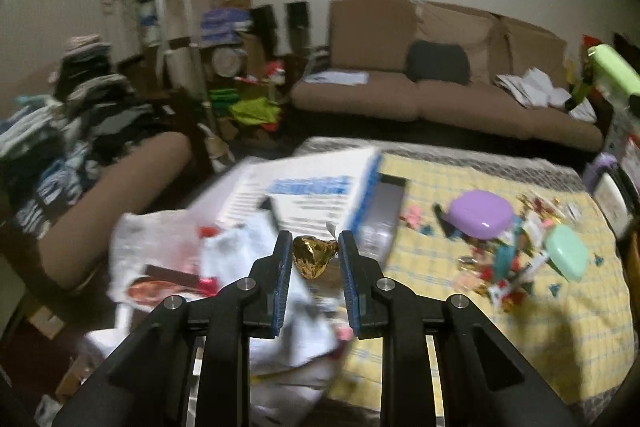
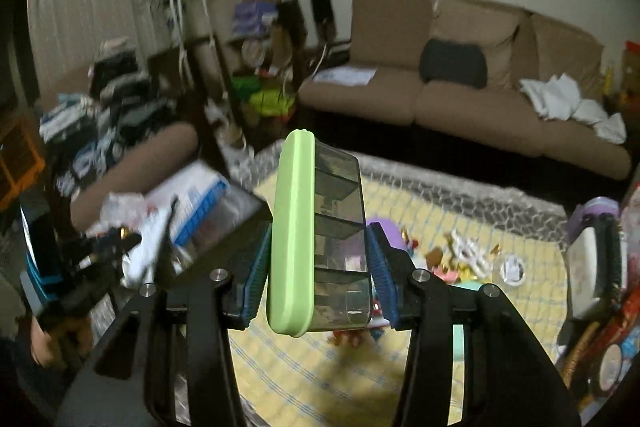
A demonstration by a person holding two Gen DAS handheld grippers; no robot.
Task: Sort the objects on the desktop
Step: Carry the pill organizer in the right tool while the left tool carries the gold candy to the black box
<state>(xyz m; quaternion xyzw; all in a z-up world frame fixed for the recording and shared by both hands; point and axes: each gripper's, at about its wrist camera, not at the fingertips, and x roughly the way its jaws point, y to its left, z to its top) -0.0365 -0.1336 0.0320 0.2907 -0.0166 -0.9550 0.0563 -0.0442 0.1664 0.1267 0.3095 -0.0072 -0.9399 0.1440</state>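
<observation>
The left claw is clamped on a small crumpled gold-foil wrapped sweet, its blue ribbed pads pressing each side. The sweet hangs in the air above a heap of white papers and bags at the left end of the table, in front of a white box with blue print.

The right claw is clamped on a smoky clear plastic compartment box with a light green lid. The box stands on end between the pads, lid facing left, raised well above the table.

Below lies the yellow checked cloth covering the table. On it sit a rounded purple plastic case and, nearer the right edge, a mint green plastic case, with a scatter of small bright wrappers and trinkets between and around them. The scatter is too blurred to tell piece from piece.

A brown sofa stands behind the table, with a dark cushion on it.
</observation>
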